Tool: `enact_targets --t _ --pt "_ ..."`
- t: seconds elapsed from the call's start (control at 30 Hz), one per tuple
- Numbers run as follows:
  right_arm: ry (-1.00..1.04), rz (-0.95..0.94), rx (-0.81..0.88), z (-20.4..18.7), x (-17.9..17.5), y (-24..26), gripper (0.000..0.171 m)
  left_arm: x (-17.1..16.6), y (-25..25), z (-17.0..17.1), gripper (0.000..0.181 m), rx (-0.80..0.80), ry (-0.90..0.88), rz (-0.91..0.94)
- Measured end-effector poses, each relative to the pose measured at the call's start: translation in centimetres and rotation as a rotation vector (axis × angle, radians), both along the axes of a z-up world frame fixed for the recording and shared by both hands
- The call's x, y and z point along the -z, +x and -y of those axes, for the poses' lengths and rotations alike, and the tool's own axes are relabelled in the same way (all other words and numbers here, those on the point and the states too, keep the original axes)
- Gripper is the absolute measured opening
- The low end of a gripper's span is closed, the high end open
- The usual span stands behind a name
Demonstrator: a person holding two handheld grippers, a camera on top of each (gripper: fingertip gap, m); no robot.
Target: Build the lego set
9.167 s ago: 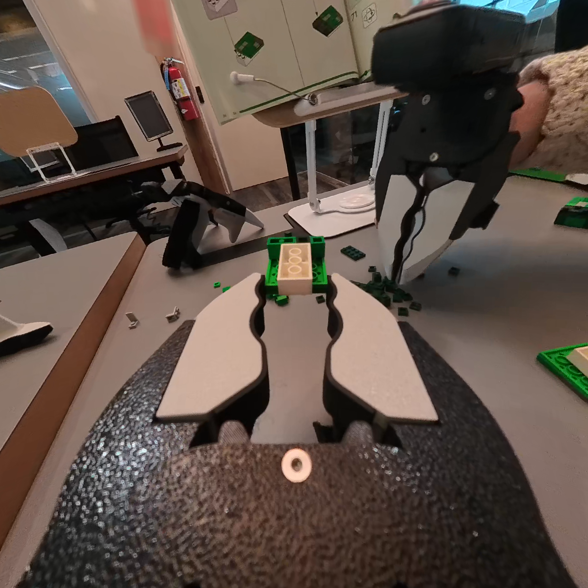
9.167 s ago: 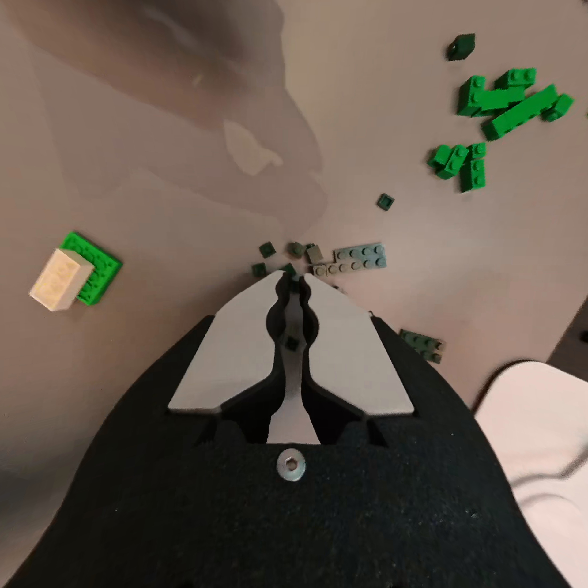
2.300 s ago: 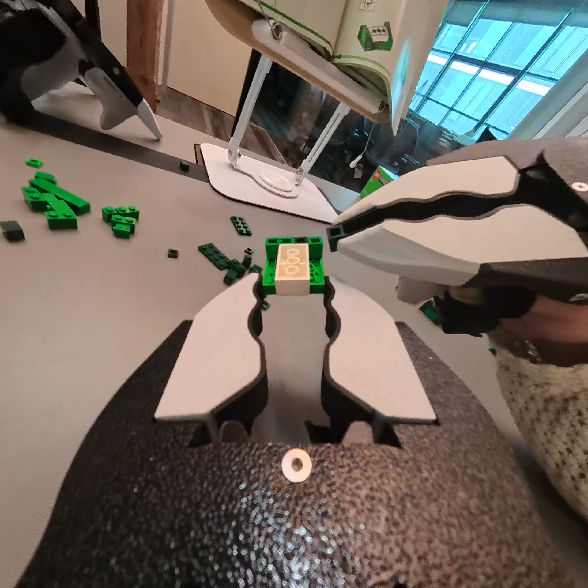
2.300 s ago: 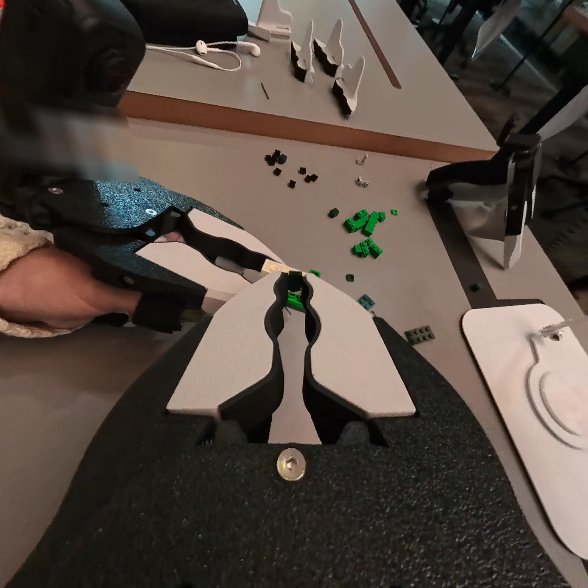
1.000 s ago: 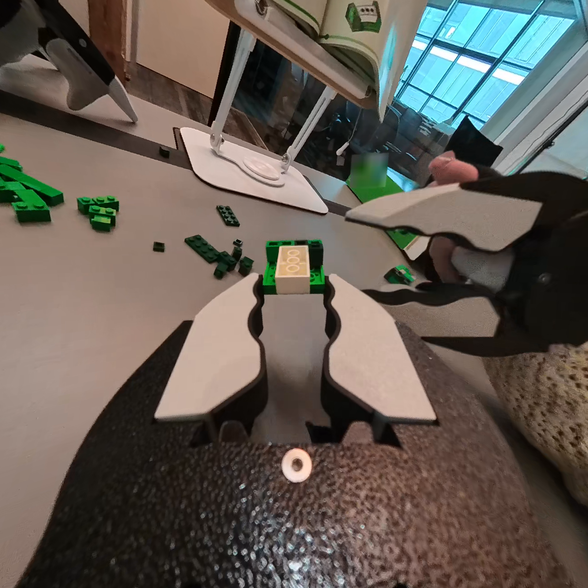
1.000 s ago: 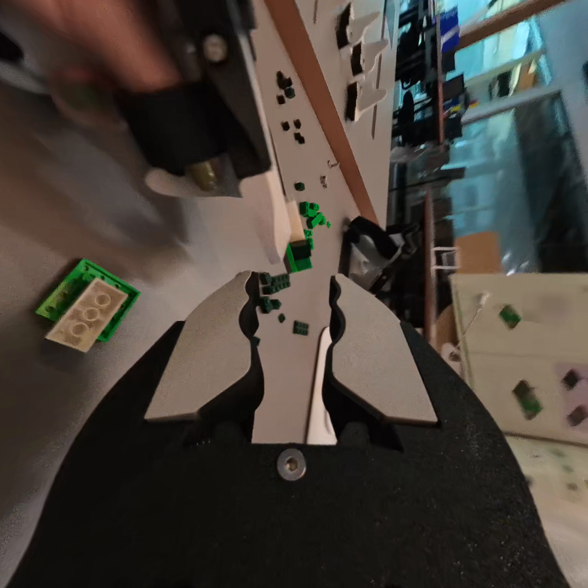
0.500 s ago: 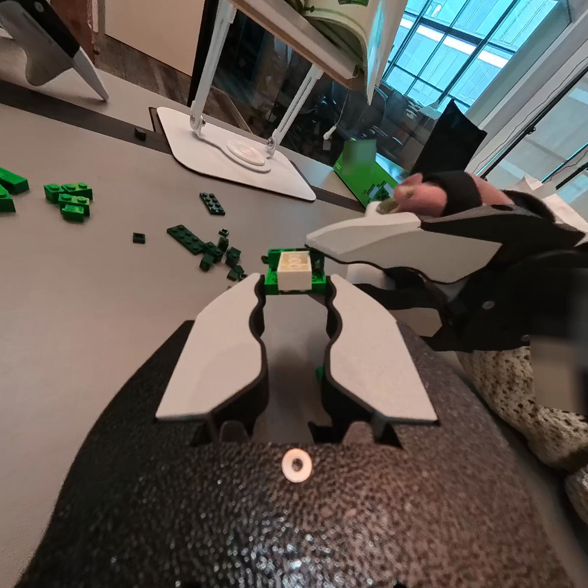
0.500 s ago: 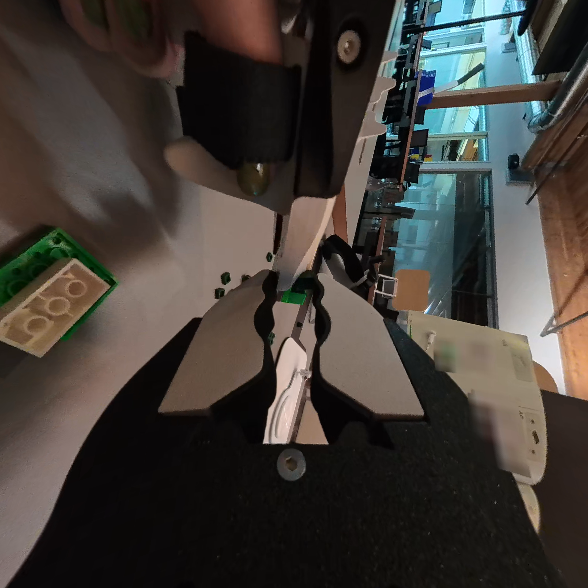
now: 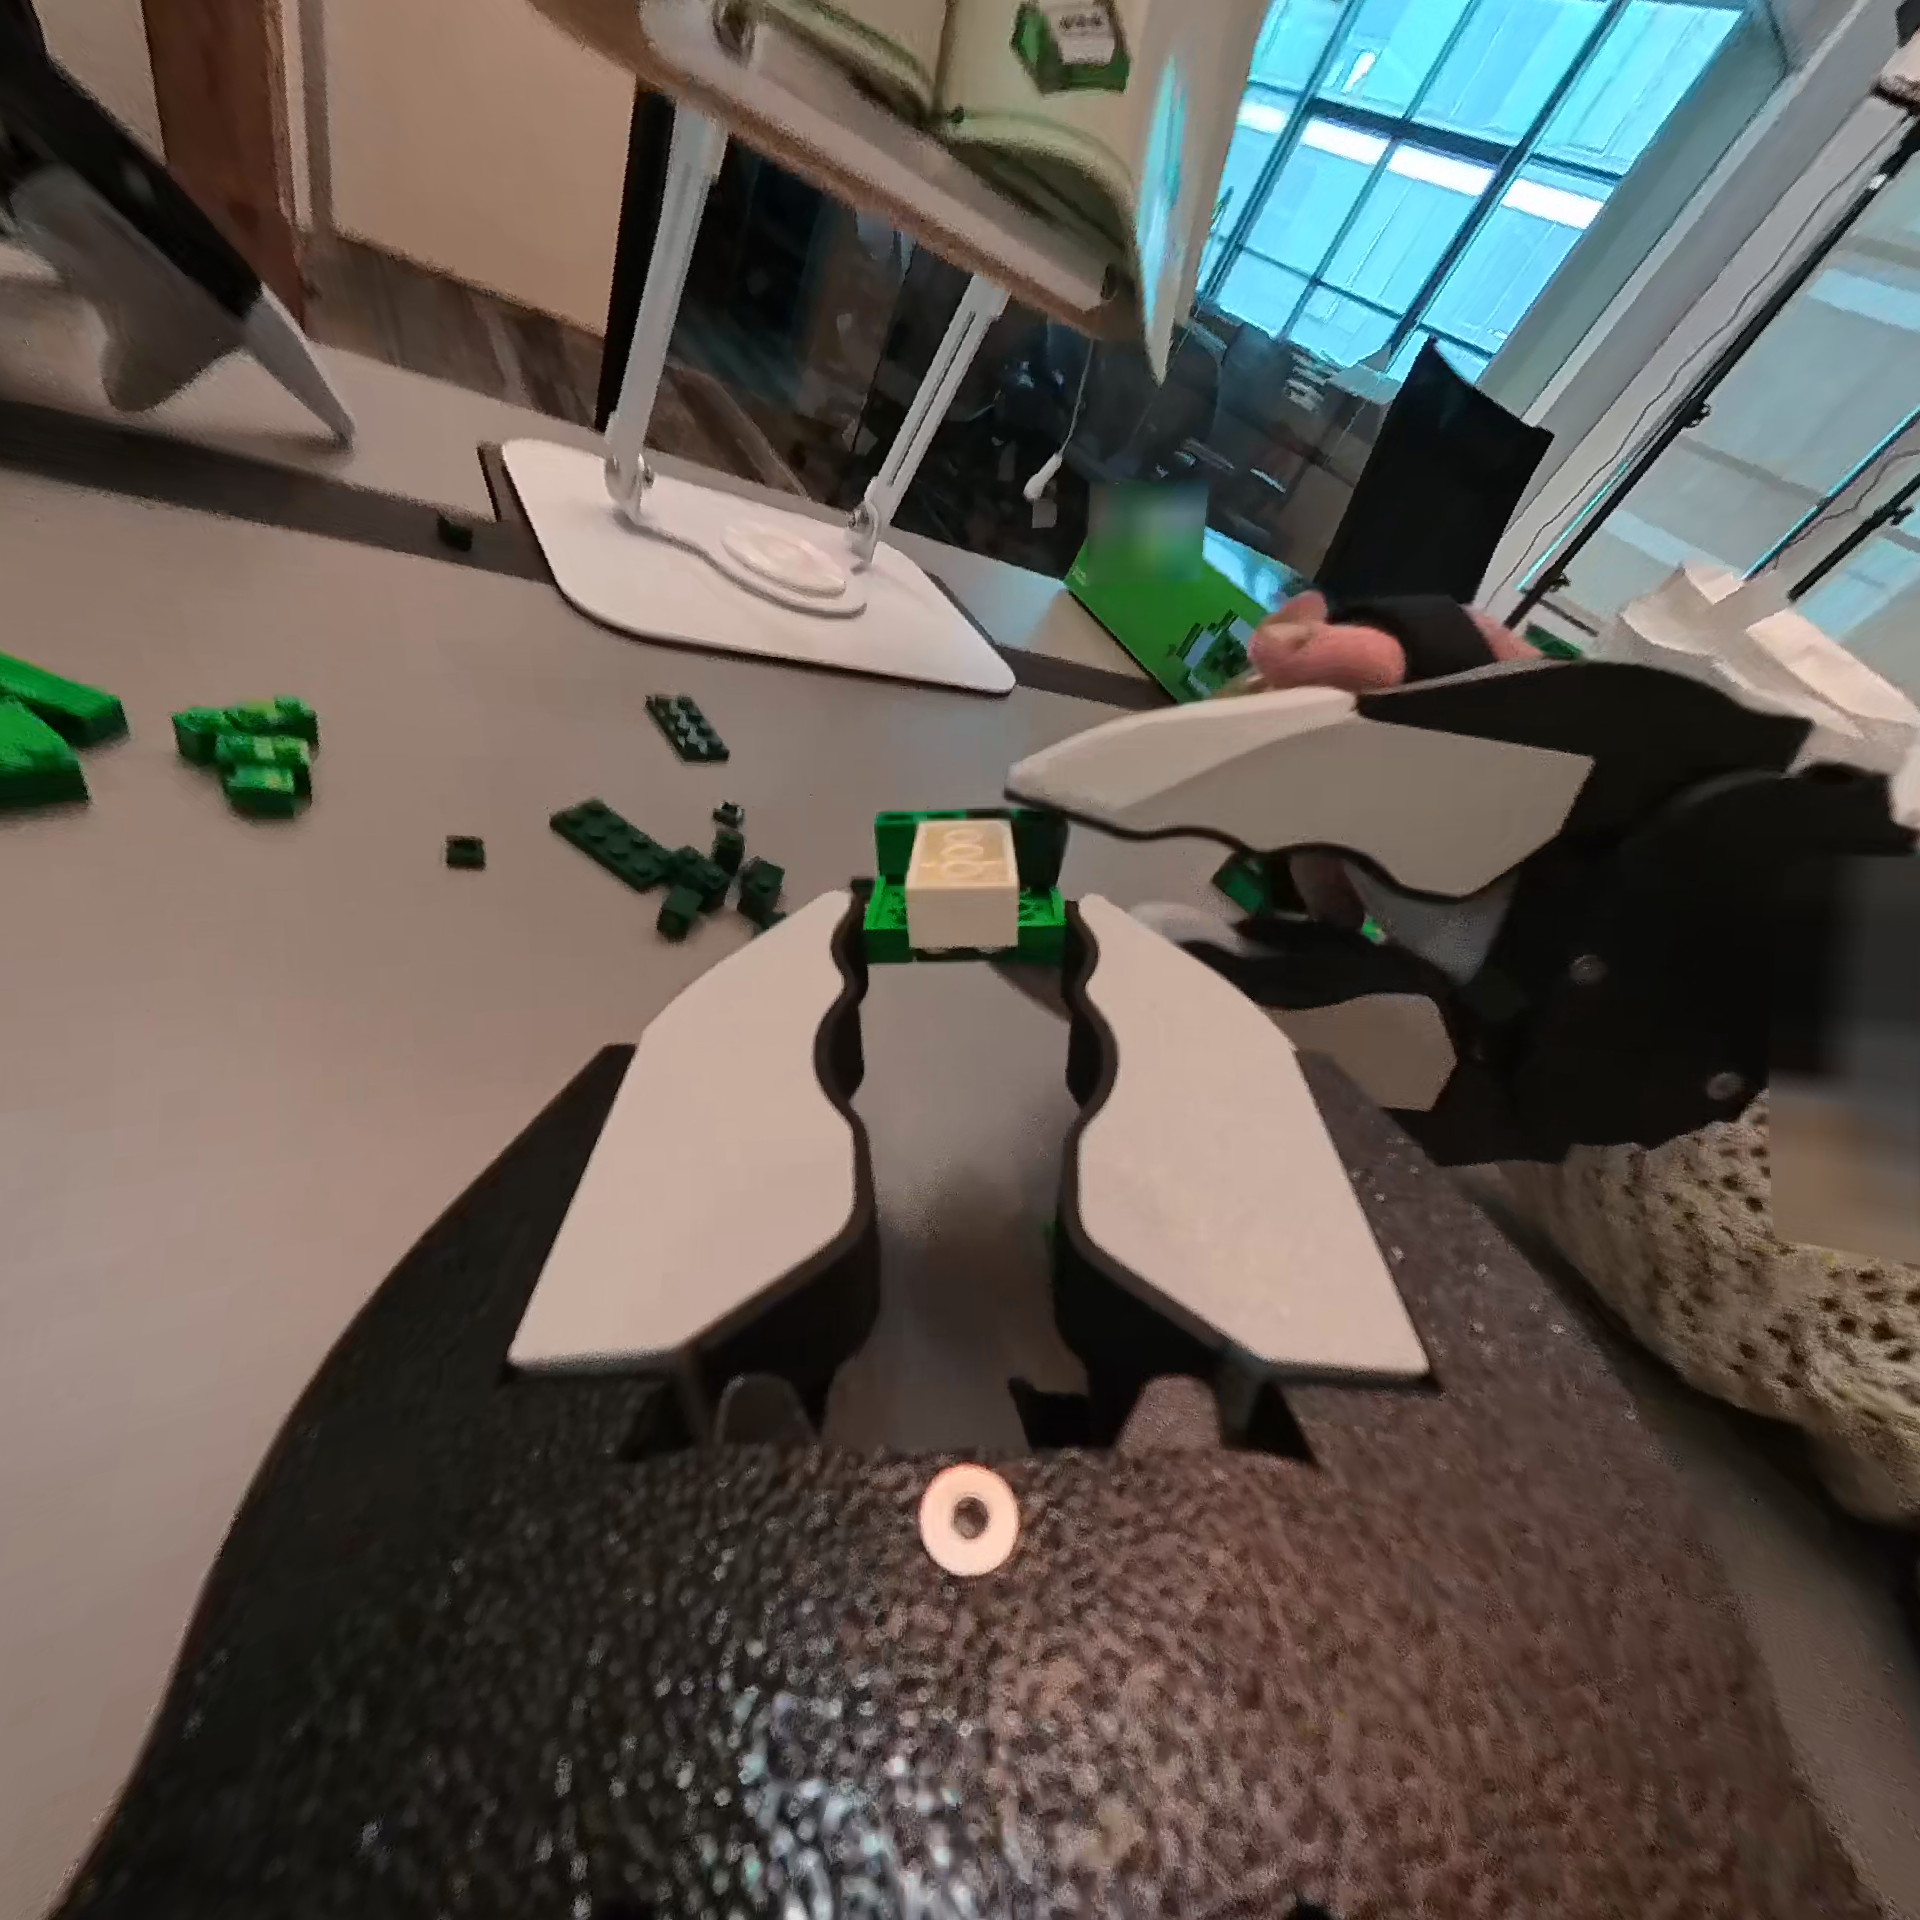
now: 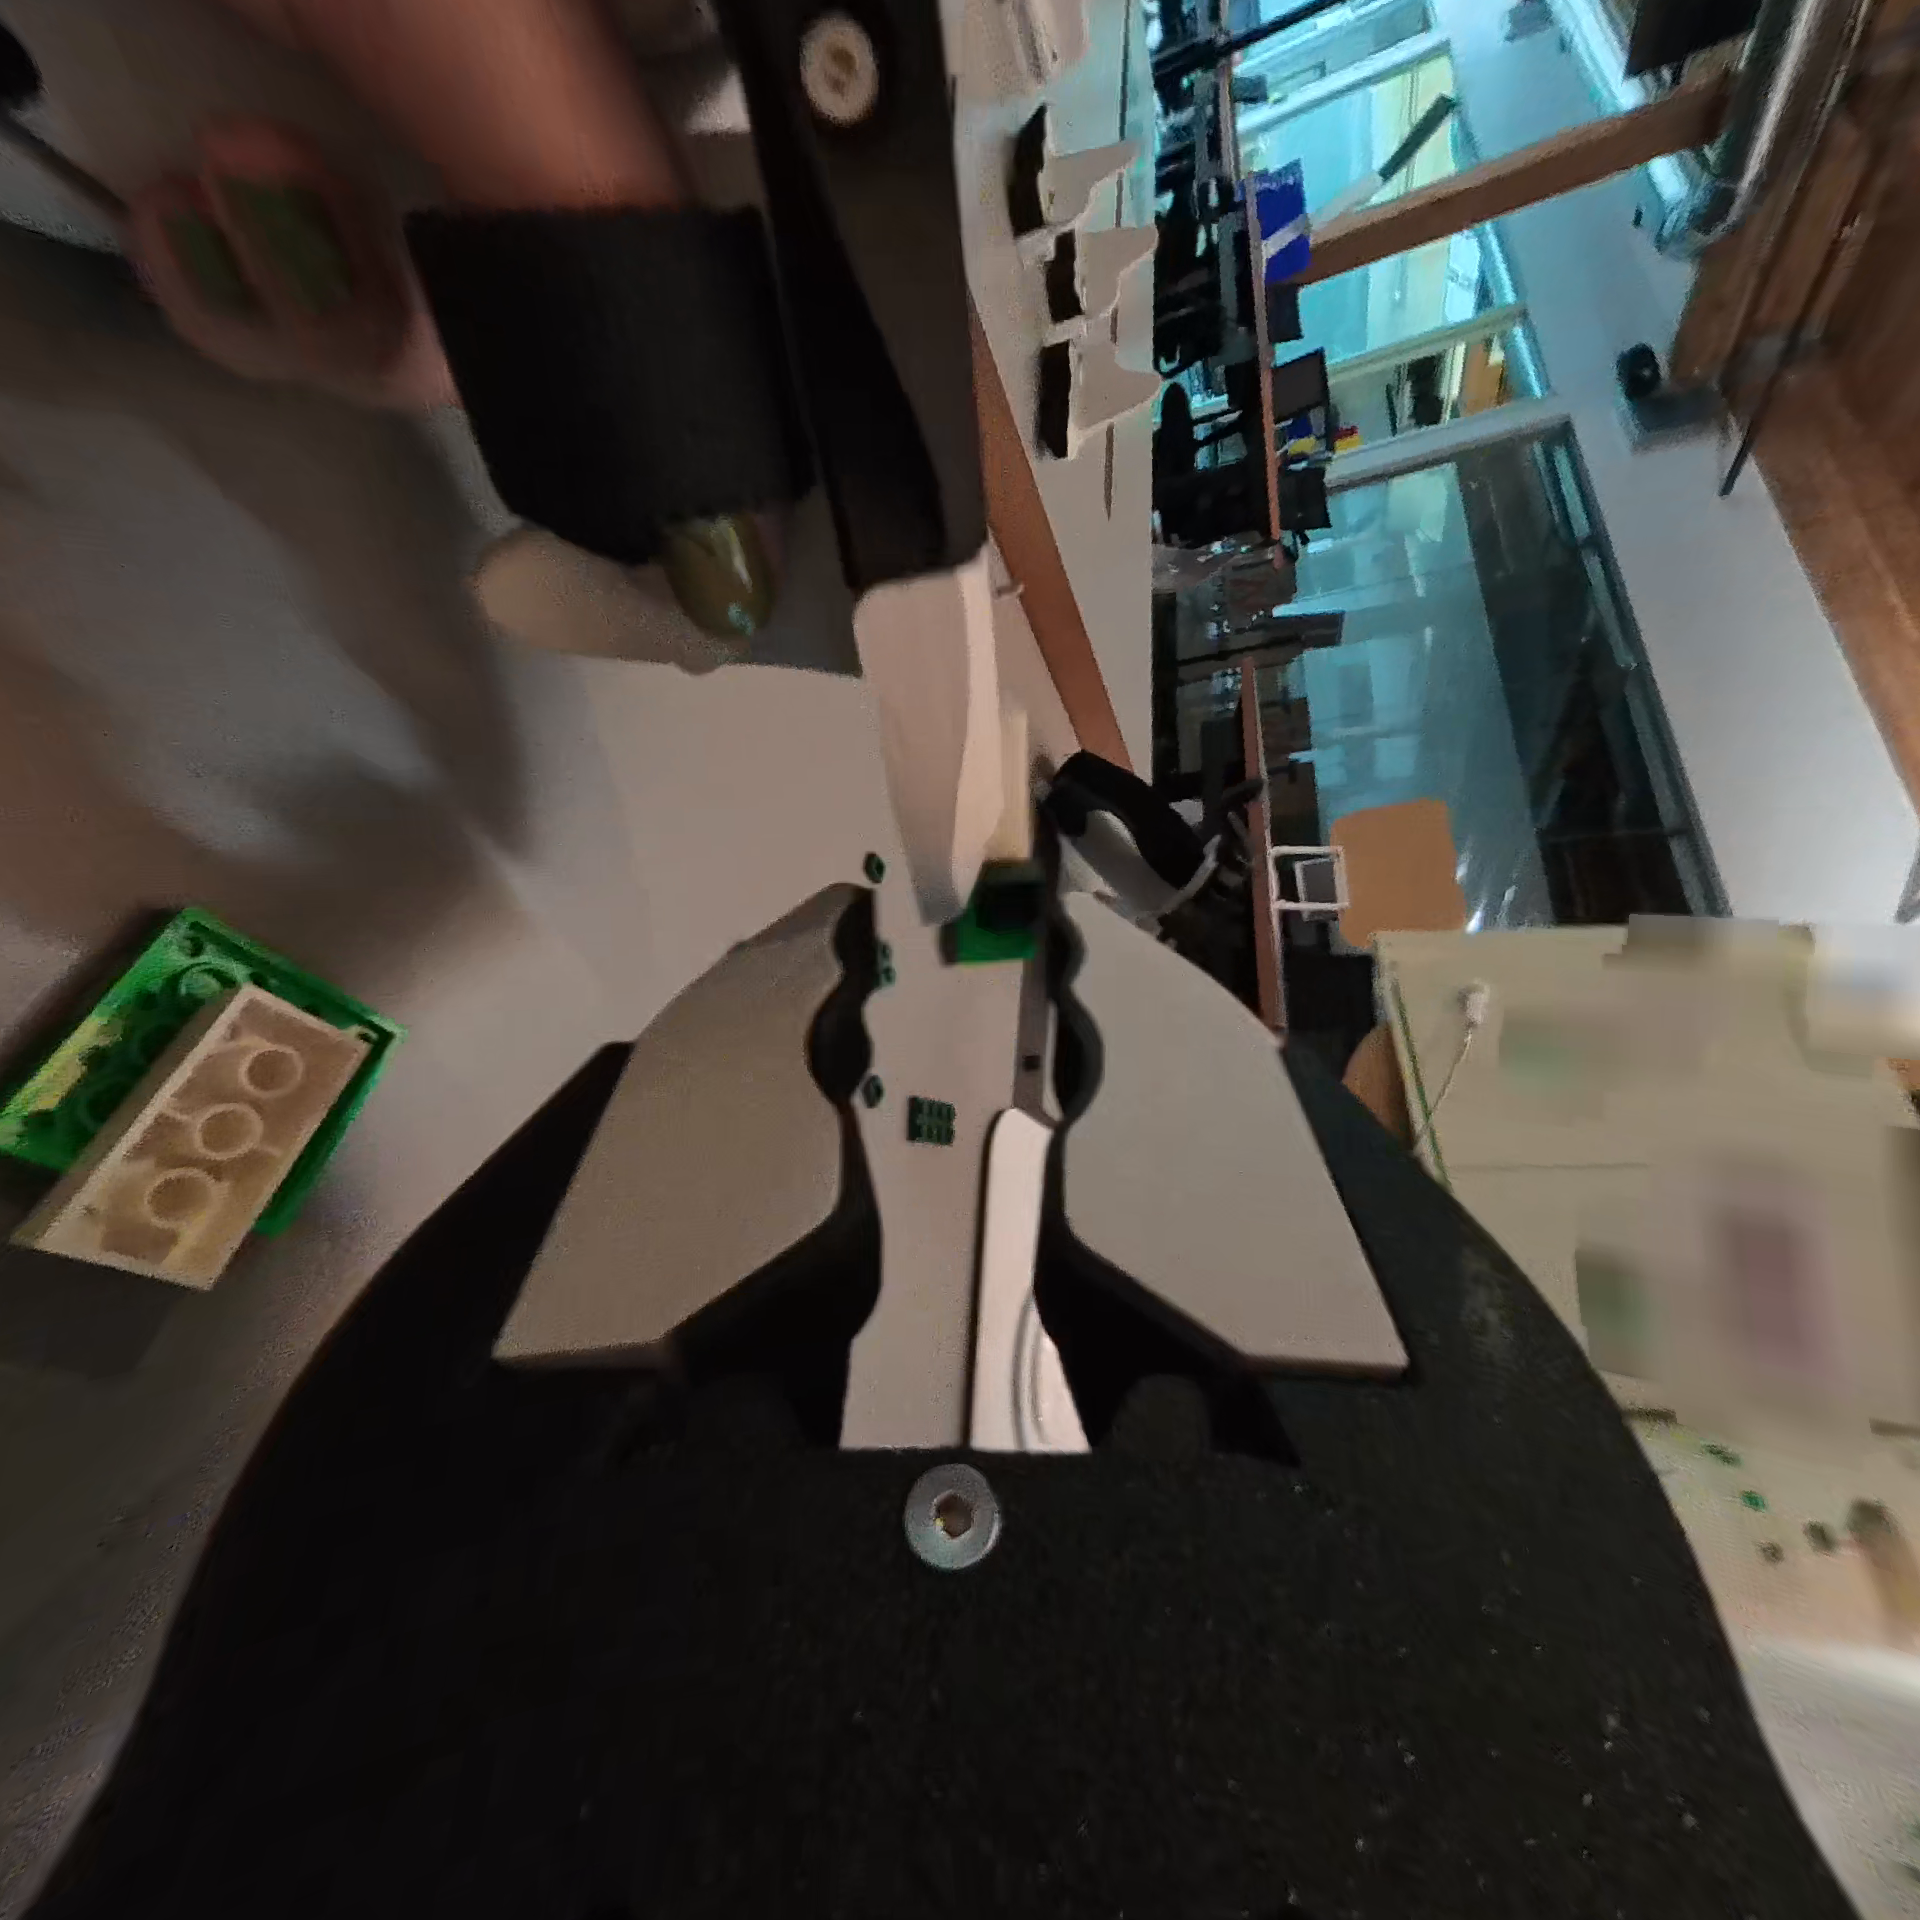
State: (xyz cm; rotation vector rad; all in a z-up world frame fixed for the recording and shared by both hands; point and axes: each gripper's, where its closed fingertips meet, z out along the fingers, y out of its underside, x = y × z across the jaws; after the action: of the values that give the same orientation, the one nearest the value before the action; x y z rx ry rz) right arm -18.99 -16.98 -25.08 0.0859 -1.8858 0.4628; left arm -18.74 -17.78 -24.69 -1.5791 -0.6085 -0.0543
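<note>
My left tongs (image 9: 961, 940) clamp the green-and-white assembly (image 9: 961, 883), steadying it. My right tongs (image 10: 956, 961) stand apart, empty, angled beside it over the tabletop (image 9: 312, 1039).

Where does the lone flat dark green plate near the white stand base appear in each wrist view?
Left wrist view: the dark green plate lies left of centre, just in front of the white stand base.
Right wrist view: the plate shows mid-picture, in the open gap of the right gripper.
Shared landmark: the white stand base, beside the plate in both.
</note>
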Motion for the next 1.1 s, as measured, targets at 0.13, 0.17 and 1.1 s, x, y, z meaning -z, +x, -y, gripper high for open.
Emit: enact_targets --t 0.13,0.17,1.1 --pt "-0.244 0.058 0.086 -1.6 0.3 -0.4 0.041 -1.7 -0.4 0.7 0.035 -0.014 0.009 -0.193" --pt "-0.326 0.076 0.083 -1.5 0.2 -0.2 0.04 -1.9 -0.4 0.7 0.035 -0.018 0.003 -0.227" --pt "0.088 -0.22 0.045 0.4 -1.0 -1.1 0.022 -0.3 0.2 0.2 0.035 0.03 -0.075 -0.176"
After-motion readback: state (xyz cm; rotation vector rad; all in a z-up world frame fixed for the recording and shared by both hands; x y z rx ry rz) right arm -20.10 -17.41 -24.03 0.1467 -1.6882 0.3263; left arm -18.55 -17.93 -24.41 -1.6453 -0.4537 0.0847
